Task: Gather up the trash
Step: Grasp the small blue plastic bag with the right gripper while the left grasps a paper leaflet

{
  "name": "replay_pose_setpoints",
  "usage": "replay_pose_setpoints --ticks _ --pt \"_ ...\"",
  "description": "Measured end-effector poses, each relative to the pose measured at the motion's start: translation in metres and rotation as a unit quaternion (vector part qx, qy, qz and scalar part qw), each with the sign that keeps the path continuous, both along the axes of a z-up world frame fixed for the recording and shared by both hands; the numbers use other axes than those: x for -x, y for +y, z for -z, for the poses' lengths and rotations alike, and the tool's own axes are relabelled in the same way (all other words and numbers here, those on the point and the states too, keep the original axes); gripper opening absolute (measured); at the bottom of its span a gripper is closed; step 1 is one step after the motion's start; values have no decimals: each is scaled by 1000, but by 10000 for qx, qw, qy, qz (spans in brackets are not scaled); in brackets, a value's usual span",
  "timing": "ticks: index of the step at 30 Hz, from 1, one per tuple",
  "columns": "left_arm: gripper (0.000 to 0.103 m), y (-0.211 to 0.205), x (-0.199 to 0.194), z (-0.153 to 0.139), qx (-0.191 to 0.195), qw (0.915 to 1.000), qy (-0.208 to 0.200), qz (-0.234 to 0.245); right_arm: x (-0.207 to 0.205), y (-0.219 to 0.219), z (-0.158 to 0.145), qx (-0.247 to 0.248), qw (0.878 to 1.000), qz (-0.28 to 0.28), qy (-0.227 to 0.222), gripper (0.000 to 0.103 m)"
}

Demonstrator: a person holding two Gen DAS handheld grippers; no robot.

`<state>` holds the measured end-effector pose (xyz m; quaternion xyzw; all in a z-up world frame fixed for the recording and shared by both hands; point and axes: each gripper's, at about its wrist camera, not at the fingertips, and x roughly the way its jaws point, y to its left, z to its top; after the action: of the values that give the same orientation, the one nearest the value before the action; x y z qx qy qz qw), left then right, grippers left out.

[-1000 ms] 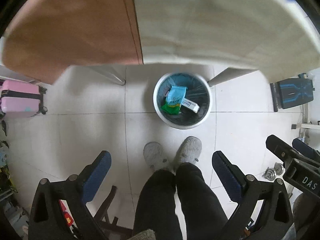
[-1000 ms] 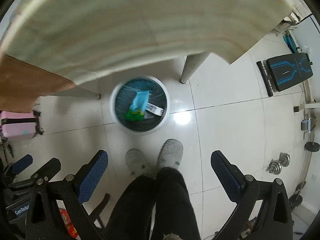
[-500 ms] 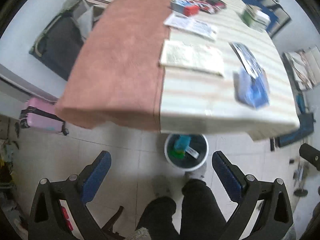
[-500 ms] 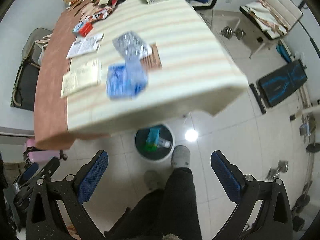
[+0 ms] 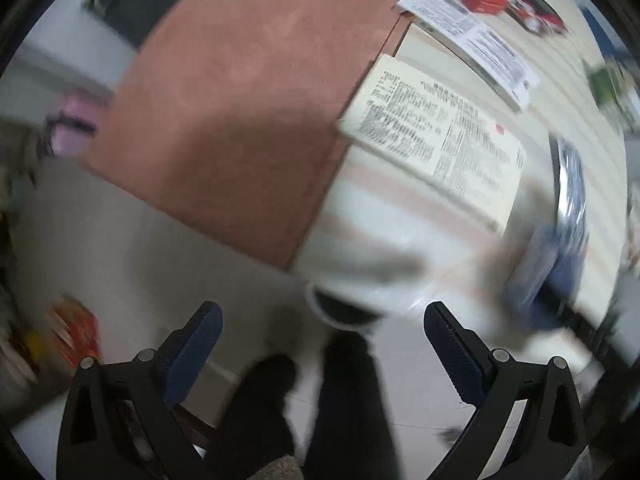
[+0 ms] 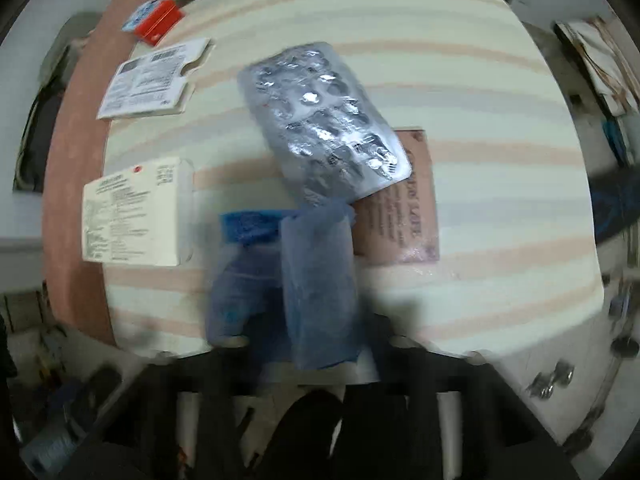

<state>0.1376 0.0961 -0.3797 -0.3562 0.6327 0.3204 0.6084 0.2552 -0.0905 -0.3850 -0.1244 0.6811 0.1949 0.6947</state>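
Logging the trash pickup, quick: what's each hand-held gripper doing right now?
Left hand-held gripper: open, holding nothing.
Right hand-held gripper: shut; blur hides whether it holds anything.

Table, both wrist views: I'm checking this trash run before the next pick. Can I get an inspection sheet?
Surface: table under a striped cloth, with a brown cloth on one end.
Job's things: blister pack, blue wrapper, pink card, cream box, white carton and red box on the table. The bin is on the floor, half hidden by the table edge.
Clutter: nothing else is clear.
Grippers: left gripper has its jaws wide and empty. Right gripper is blurred and shut at the blue wrapper; grip unclear.
Cables: nothing seen.
Surroundings: tiled floor, person's legs, pink suitcase, weights.
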Motion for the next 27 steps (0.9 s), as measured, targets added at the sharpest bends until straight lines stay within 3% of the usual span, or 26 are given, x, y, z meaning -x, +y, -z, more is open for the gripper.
replay_pose_setpoints --ticks 5,8,14,16,20,22,24,27 --pt "103 22 -29 13 705 9914 -379 -1034 -25 -19 -38 -174 9994 97 -283 23" --pt "103 36 -44 26 1205 9734 -582 -1860 -50 -37 -59 -231 9985 307 -393 23" --pt "103 56 -64 50 1300 9446 -492 -2973 -100 -61 -54 -18 9957 768 -513 23" --pt "101 60 -73 55 1231 9458 -119 -3001 -108 -73 -42 32 9953 863 -435 23" --pt "101 57 -83 55 1112 9595 23 -2589 -113 -74 -21 41 9959 880 -223 23" --pt "85 50 -91 50 877 9774 87 -1922 -111 -76 -16 17 9964 841 -120 23" --pt "84 33 -100 43 434 9958 173 -789 -109 -79 -13 -14 9968 792 -49 23" --pt "86 16 -96 42 74 9991 272 311 -106 -82 -11 -1 9980 625 18 24"
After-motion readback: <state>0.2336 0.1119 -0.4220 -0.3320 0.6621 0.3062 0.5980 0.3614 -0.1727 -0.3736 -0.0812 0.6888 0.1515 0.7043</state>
